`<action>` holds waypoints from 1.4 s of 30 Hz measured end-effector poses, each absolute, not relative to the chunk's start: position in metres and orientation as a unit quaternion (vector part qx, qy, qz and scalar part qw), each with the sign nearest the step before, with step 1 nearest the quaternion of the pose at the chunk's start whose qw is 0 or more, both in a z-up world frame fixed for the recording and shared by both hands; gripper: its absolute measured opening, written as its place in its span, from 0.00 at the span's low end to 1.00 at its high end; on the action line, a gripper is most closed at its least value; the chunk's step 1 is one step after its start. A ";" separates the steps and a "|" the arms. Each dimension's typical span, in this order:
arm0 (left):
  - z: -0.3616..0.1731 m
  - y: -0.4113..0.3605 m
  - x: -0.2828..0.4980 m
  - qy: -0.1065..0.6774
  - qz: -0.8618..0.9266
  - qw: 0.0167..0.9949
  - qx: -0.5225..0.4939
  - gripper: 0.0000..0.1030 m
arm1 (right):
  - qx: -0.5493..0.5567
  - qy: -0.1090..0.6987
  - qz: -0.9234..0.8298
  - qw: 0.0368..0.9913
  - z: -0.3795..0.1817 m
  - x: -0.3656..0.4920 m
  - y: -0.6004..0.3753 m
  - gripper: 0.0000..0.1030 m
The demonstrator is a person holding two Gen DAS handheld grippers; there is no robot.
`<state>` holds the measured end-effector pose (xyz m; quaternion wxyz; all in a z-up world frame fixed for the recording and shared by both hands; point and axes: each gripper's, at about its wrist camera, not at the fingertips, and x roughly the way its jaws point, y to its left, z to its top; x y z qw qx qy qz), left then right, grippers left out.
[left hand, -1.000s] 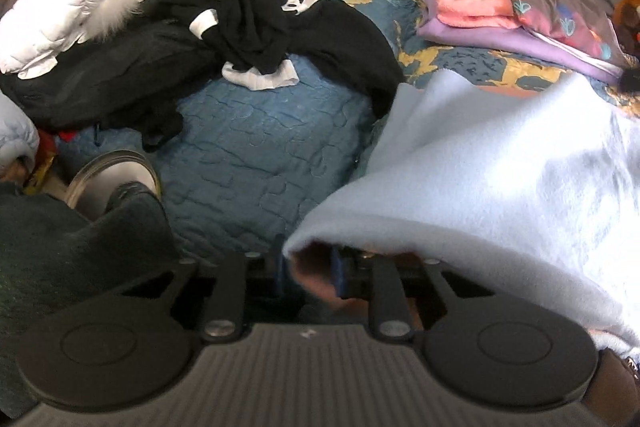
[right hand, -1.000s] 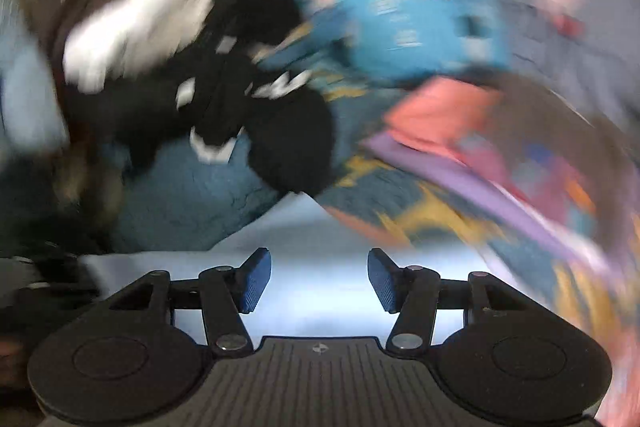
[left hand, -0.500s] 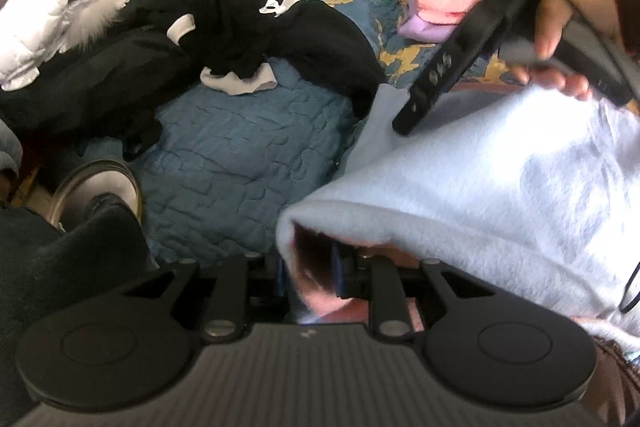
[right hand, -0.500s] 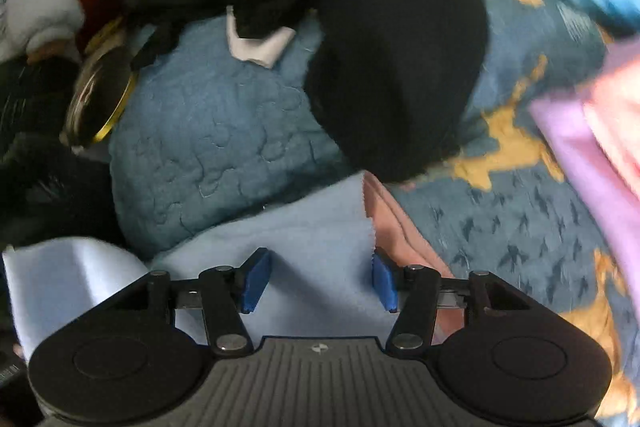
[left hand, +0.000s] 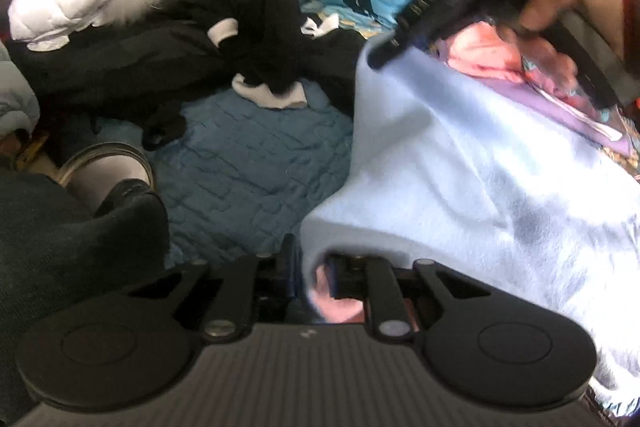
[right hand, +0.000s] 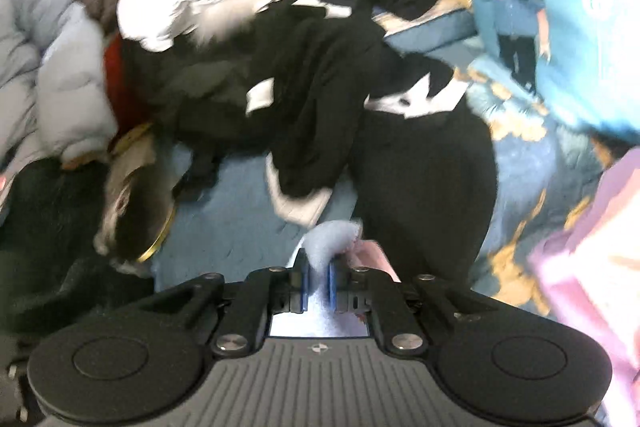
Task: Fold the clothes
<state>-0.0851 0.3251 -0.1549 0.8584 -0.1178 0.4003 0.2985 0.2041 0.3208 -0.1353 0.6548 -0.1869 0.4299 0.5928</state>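
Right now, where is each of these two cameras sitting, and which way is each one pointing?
Left wrist view: sits on the left hand-held gripper, facing a light blue fleece on the bed; the right hand-held gripper and hand show.
Right wrist view: sits on the right hand-held gripper, facing the black clothes; no hand shows.
Both show the fleece, black clothes and cartoon pillow.
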 end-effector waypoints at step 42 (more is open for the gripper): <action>-0.137 0.292 -0.075 0.369 0.267 0.870 -0.187 0.85 | -0.162 0.389 0.448 0.789 -0.109 0.154 0.209 0.64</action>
